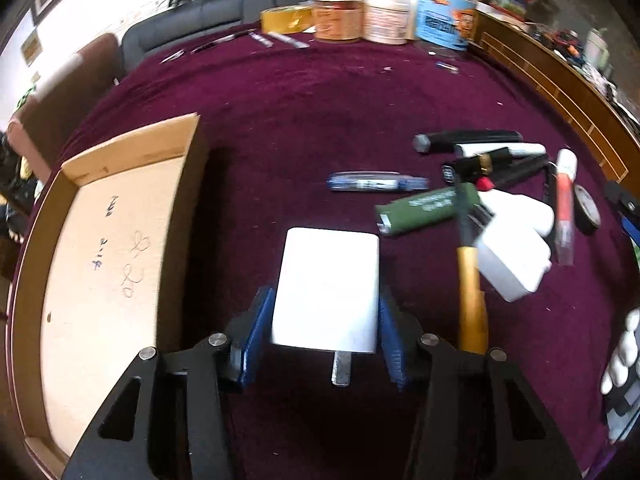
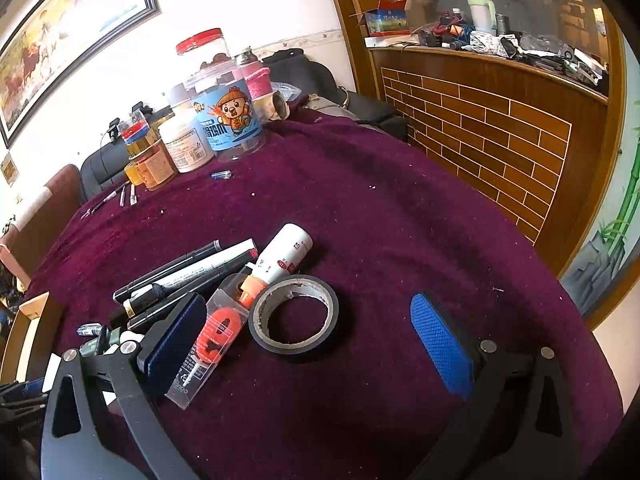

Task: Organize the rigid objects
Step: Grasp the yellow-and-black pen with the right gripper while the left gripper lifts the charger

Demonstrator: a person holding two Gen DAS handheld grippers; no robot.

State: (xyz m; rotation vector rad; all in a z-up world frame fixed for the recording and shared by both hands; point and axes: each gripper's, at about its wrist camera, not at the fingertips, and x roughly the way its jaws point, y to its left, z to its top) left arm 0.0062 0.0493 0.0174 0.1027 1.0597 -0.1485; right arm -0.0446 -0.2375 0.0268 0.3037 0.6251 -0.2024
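Box [image 1: 108, 248]: open cardboard tray at the left edge of the bench [image 1: 320, 112], pen scribbles on its floor.
Left claw [image 1: 326, 344]: clenched on the white charger [image 1: 328, 288], blue pads against both its sides, metal prong pointing back toward the camera; held just right of the box wall.
Blue pen [image 1: 376, 182]: lies flat on the cloth, beyond the charger.
Pile: green lighter [image 1: 424, 210], hammer [image 1: 472, 280], second white adapter [image 1: 512, 248], markers [image 1: 480, 148], all touching or overlapping, right of the charger.
Right claw [image 2: 312, 332]: released, jaws spread wide, holding nothing.
Tape roll [image 2: 294, 314]: flat on the cloth between the right claw's pads, touching neither.
Blister pack [image 2: 208, 340]: leans against the left pad, just beside the tape.
Jars [image 2: 224, 120]: grouped at the far edge of the bench.
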